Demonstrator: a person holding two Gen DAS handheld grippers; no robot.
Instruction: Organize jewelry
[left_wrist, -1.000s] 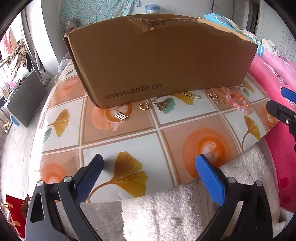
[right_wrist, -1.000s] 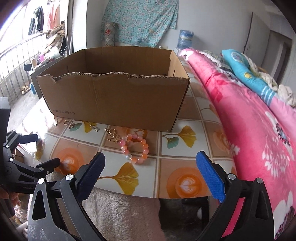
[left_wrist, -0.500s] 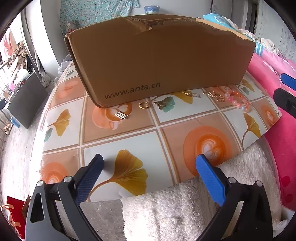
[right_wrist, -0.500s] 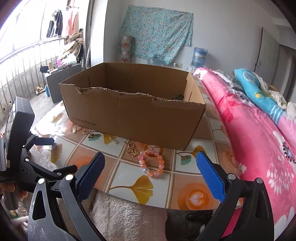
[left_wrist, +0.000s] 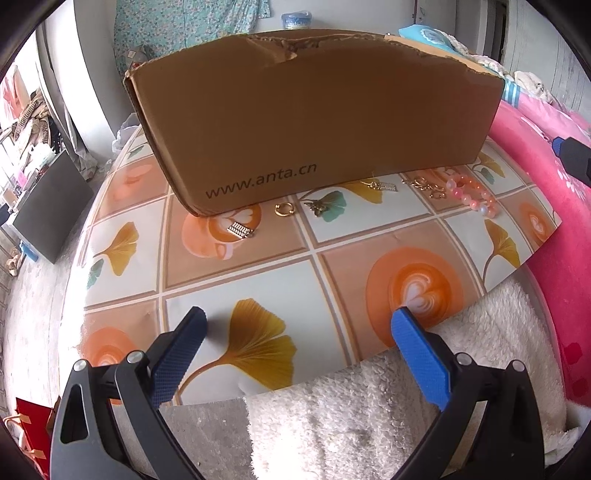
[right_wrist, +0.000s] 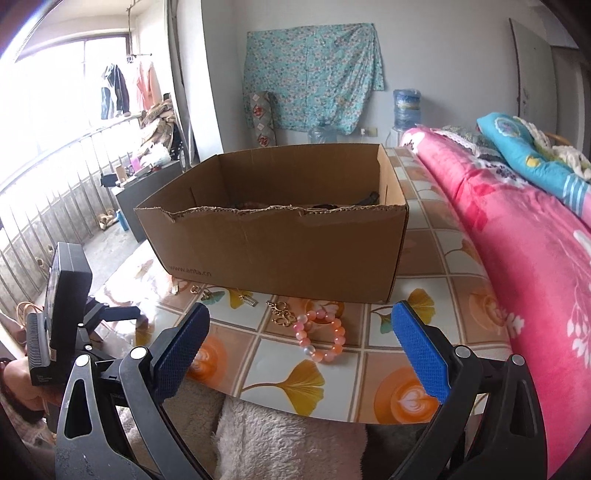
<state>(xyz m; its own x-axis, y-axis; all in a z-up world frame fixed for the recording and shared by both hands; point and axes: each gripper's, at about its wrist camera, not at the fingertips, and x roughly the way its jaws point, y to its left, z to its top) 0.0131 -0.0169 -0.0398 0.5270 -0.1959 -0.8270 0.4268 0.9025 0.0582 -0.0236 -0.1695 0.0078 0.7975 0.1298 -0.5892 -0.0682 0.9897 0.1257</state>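
You'd barely started: both your left gripper (left_wrist: 297, 325) and right gripper (right_wrist: 301, 319) hung wide open, empty, while the bracelet (right_wrist: 320, 336) and gold bits sat mid-frame before the box (right_wrist: 280, 243).

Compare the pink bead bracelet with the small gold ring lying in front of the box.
The bead bracelet is pink and orange, made of round beads; the gold ring is plain thin metal. The bracelet's loop is far wider than the ring's. Both lie flat on the table, in front of the cardboard box.
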